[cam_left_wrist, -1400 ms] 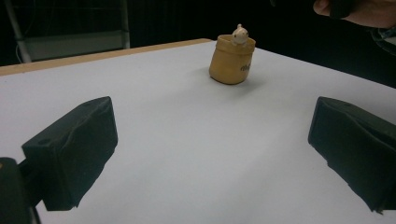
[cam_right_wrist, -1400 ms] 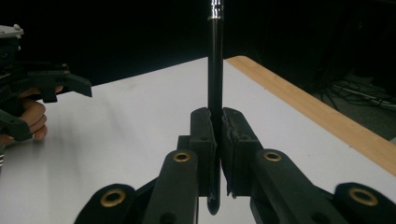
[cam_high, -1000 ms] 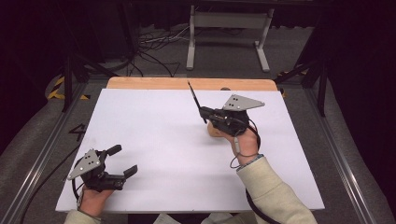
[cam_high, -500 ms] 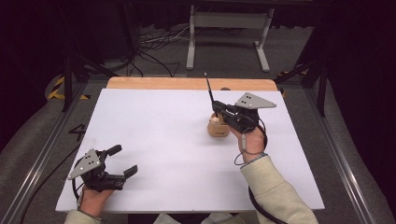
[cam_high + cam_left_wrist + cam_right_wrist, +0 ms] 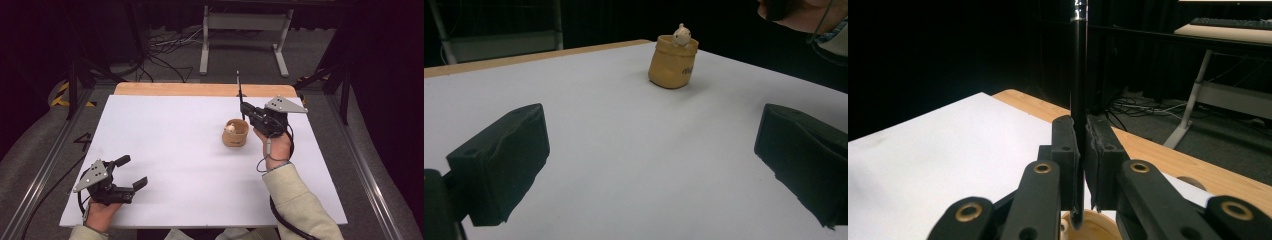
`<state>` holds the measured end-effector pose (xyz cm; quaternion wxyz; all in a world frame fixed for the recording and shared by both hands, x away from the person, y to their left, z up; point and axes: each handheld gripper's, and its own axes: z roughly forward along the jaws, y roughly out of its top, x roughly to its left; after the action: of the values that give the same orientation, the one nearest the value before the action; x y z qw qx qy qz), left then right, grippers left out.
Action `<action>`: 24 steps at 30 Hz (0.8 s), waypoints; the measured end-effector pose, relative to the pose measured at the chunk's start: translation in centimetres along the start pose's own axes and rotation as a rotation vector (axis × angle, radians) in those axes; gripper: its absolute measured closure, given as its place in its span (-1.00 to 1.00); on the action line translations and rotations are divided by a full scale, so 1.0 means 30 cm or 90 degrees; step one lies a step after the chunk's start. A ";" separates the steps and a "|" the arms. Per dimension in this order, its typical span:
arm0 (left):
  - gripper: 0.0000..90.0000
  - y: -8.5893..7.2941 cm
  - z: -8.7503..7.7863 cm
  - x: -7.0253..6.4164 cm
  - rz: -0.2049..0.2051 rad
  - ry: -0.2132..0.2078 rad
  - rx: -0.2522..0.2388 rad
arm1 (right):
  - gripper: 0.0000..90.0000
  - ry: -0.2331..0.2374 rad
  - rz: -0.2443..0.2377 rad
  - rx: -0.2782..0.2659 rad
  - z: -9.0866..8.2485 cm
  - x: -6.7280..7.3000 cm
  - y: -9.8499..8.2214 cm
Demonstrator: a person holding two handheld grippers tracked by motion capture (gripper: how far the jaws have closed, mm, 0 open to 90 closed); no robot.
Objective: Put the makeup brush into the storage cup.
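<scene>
A small tan cup (image 5: 236,135) with a tiny white figure at its rim stands on the white board (image 5: 170,145), right of the middle. It also appears as the tan cup (image 5: 672,62) in the left gripper view. Just right of and behind it, my right gripper (image 5: 245,109) is shut on a thin black pen (image 5: 239,89) that points up. In the right gripper view the pen (image 5: 1078,75) rises upright between the closed jaws, its lower end over the cup's rim (image 5: 1088,227). My left gripper (image 5: 131,171) rests at the near left, jaws wide open with nothing between them (image 5: 654,145).
A wooden strip (image 5: 200,89) runs along the board's far edge. Beyond it are a metal stand (image 5: 245,30) and cables (image 5: 160,55) on the floor. A metal rail (image 5: 45,165) borders the left side. The person's right hand (image 5: 804,12) shows at the top right of the left gripper view.
My right gripper has moved right with the pen, whose tilt has straightened to upright. The tan cup has come out from behind the hand. The left gripper has stayed still.
</scene>
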<state>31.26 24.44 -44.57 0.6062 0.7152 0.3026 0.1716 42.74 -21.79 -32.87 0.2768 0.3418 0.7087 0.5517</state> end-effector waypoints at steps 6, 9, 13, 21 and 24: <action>-0.96 -0.001 -0.001 0.003 -0.001 0.002 -0.003 | 0.86 -0.009 0.025 -0.018 -0.001 -0.031 -0.013; -0.96 -0.001 -0.001 0.003 0.000 0.001 -0.002 | 0.86 -0.016 0.030 -0.021 0.005 -0.043 -0.024; -0.96 -0.001 -0.001 0.003 -0.001 0.002 -0.001 | 0.86 -0.024 0.034 -0.023 0.013 -0.052 -0.034; -0.96 -0.001 -0.001 0.002 -0.002 0.001 -0.002 | 0.86 -0.033 0.011 -0.026 0.047 -0.065 -0.066; -0.96 -0.001 -0.001 0.002 -0.002 0.001 -0.002 | 0.86 -0.034 0.008 -0.016 0.064 -0.067 -0.089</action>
<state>31.26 24.51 -44.61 0.6074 0.7137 0.3040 0.1715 44.95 -22.66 -35.89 0.2966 0.3572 0.6921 0.5527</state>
